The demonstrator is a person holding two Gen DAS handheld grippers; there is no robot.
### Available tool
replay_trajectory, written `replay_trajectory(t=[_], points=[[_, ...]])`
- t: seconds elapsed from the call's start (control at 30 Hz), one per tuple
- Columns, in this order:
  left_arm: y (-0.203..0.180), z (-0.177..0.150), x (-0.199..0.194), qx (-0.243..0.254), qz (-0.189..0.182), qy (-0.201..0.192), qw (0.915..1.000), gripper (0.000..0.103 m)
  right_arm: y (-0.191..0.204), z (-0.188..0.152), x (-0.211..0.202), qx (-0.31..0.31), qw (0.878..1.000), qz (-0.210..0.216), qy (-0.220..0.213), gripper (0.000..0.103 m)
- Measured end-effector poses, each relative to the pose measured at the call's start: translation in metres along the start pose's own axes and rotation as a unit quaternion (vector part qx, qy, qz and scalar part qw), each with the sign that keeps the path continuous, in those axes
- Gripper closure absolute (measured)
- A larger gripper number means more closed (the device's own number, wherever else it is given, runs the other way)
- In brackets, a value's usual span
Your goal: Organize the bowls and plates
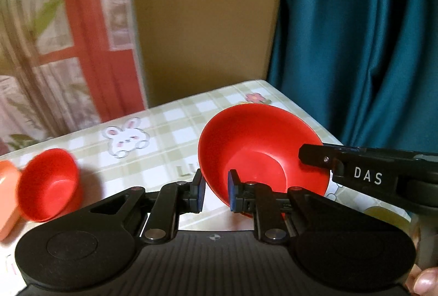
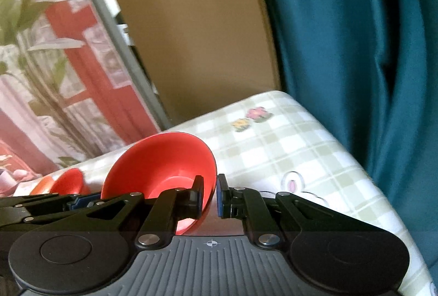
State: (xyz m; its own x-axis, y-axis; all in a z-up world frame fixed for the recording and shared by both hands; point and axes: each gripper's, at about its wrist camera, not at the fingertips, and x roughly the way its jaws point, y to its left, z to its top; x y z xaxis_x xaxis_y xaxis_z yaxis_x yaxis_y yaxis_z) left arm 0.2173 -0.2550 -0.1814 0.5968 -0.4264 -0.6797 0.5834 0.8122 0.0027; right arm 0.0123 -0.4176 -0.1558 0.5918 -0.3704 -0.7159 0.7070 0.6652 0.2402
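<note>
I have the big bowl point(image 1: 260, 148) clamped by both grippers at once. The left gripper point(image 1: 216, 193) is closed on the near rim, one pad inside the wall and one outside. The right gripper point(image 2: 210, 197) is closed on the rim at the bowl's right side, again with the wall between its pads. The bowl is tilted, its mouth turned toward the left camera, and it appears to be clear of the table point(image 1: 164, 115), though I cannot confirm the gap under its base.

A small bowl point(image 1: 49, 183) sits near the table's left edge, with an orange item point(image 1: 6, 194) just beside it; that item is blurred and I cannot identify it. I judge the small bowl to be the stacking partner.

Procedure for the carry:
1. Keep both grips closed. The rim is thin and smooth, so any slackening may let it slide.
2. Move both hands together. If they drift apart or twist against each other, the rim is levered out of one grip.
3. Level the bowl before lowering it.
4. Approach the small bowl from above, not sideways, to avoid knocking it off the table edge.
5. Release one gripper only once the bowl rests on a support.
</note>
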Motion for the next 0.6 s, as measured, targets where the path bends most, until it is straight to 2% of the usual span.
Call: replay_trajectory(t=[0.17,0.43,0.6], points=[[0.025,-0.003,-0.026,-0.021,0.012,-0.013,0.9996,0.085,0.039,0.001,-0.012,-0.024,1.0,0.016,-0.005,0.094],[0.086,-0.016,-0.077,-0.054,0.039,-0.034,0.9972,0.085,0.108,-0.007,-0.017,-0.052,0.997,0.054,0.01,0.094],[0.117,-0.022,-0.109,-0.057,0.07,-0.048,0.9947,0.085,0.152,-0.015,-0.021,-0.054,0.994,0.098,0.019,0.093]])
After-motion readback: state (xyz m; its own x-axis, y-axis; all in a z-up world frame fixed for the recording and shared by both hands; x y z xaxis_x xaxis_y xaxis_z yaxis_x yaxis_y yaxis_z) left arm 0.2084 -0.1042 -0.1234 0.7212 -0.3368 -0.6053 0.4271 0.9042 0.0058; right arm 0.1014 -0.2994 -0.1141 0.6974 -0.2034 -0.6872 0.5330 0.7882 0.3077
